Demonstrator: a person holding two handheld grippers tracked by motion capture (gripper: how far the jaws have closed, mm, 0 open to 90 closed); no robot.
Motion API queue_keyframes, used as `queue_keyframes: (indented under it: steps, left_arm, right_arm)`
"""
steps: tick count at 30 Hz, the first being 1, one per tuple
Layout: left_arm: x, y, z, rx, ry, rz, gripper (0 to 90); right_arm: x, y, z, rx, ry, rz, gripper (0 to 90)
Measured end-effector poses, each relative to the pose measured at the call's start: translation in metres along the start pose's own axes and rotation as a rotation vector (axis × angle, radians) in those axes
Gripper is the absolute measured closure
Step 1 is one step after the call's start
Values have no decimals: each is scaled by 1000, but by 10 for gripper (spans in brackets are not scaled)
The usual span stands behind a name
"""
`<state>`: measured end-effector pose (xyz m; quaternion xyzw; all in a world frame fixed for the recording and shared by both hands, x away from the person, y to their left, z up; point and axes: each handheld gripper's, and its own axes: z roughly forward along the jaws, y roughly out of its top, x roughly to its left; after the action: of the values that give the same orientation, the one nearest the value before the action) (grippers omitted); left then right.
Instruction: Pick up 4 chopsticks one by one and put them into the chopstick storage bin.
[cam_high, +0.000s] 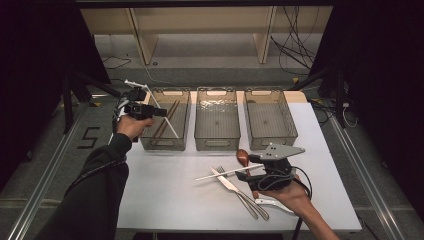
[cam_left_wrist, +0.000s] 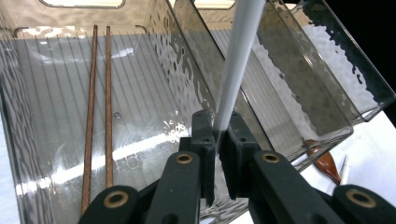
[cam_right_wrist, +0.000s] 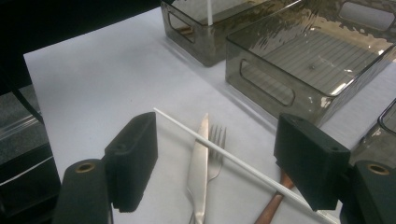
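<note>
L gripper (cam_left_wrist: 217, 140) clamps white chopstick (cam_left_wrist: 238, 56), rod rising ahead over left bin (cam_left_wrist: 140, 70). R gripper (cam_right_wrist: 217, 163) gapes wide, second white chopstick (cam_right_wrist: 224, 156) betw. jaws, untouched.

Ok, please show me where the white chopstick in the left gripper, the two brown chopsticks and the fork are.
white chopstick (cam_left_wrist: 236, 60), left gripper view, middle of its shaft above the jaws.
brown chopsticks (cam_left_wrist: 108, 107), left gripper view, shaft of the right one, in the bin.
fork (cam_right_wrist: 217, 140), right gripper view, its tines.
</note>
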<state>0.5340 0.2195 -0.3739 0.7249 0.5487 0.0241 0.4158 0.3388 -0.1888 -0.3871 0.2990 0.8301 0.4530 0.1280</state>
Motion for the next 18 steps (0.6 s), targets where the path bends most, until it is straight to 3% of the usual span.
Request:
queue_keyframes:
  steps: [9, 18]
  left_arm:
    - [2, 1, 10, -13, 12, -32, 828]
    - [-1, 4, 21, -21, 77, -20, 759]
  right_arm:
    - [0, 0, 1, 2, 6, -6, 314]
    - [0, 0, 0, 0, 7, -7, 314]
